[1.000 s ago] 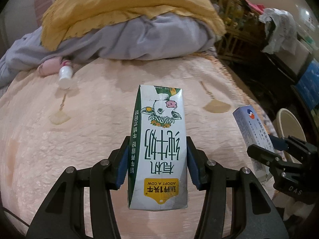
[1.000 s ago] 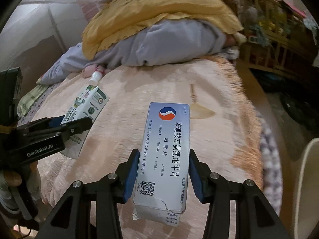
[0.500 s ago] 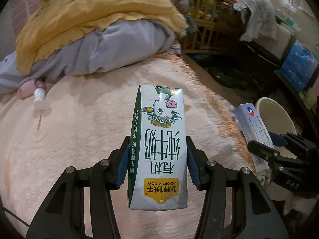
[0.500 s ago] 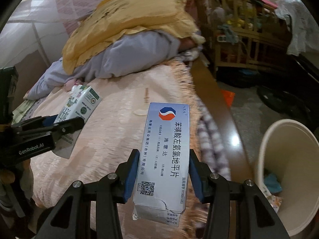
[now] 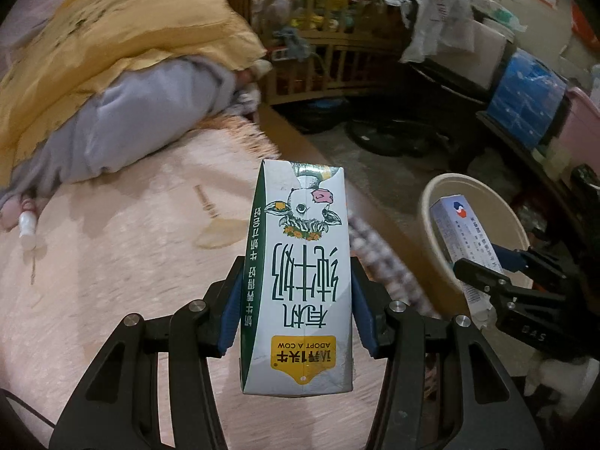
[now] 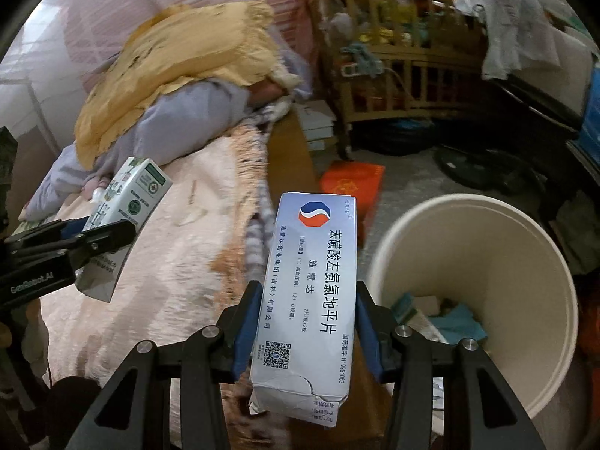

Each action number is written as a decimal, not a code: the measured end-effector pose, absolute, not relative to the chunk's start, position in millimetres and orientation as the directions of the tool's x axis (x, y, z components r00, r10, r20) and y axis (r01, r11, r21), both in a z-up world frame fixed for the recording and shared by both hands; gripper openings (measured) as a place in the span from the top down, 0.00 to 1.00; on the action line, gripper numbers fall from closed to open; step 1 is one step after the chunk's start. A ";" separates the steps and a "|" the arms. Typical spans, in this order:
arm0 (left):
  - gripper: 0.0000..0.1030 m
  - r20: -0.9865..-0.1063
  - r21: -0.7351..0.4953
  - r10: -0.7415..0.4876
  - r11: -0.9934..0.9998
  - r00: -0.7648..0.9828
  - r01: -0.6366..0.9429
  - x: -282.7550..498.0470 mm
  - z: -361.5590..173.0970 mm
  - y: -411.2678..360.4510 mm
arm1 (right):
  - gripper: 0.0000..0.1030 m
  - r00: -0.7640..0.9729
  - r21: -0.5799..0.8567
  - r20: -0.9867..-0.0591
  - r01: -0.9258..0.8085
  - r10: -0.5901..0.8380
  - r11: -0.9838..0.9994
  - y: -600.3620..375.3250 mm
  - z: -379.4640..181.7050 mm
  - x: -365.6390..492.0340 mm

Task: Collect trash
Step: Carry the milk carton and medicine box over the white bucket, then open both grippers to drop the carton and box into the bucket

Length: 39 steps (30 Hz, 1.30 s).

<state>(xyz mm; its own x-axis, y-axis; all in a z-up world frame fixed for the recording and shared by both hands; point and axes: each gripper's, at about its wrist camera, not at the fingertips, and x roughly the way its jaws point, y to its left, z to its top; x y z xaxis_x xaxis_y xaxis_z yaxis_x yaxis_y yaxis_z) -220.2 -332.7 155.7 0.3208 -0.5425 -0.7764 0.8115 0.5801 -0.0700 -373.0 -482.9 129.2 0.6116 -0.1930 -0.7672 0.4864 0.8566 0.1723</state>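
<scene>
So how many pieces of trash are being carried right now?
2. A milk carton is clamped in the left gripper over the bed, and a medicine box is clamped in the right gripper beside the bin. More may lie hidden elsewhere.

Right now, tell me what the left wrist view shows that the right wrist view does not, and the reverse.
Only the left wrist view shows the cow face on the milk carton held in the left tool, and a small white bottle lying on the bed.

Only the right wrist view shows scraps inside the bin, an orange box on the floor, and the printed front of the medicine box in the right tool.

Both show the bed, yellow blanket, wooden crib, bin, carton and medicine box.
</scene>
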 end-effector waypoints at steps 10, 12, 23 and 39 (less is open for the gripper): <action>0.52 -0.773 -0.062 -0.572 0.499 0.275 0.864 -257.2 155.9 -391.8 | 0.55 0.581 0.173 -0.772 0.583 -0.258 0.794 -530.3 122.1 -416.3; 0.52 -0.775 -0.068 -0.576 0.484 0.260 0.872 -262.5 153.5 -403.6 | 0.55 0.568 0.169 -0.776 0.606 -0.274 0.777 -541.2 118.4 -424.8; 0.52 -0.795 -0.079 -0.568 0.445 0.213 0.892 -282.1 137.8 -448.6 | 0.56 0.540 0.193 -0.782 0.686 -0.313 0.701 -578.8 96.8 -457.5; 0.51 -0.807 -0.187 -0.584 0.386 0.082 0.903 -303.1 114.2 -496.9 | 0.34 0.518 0.235 -0.777 0.766 -0.358 0.598 -604.3 92.7 -485.9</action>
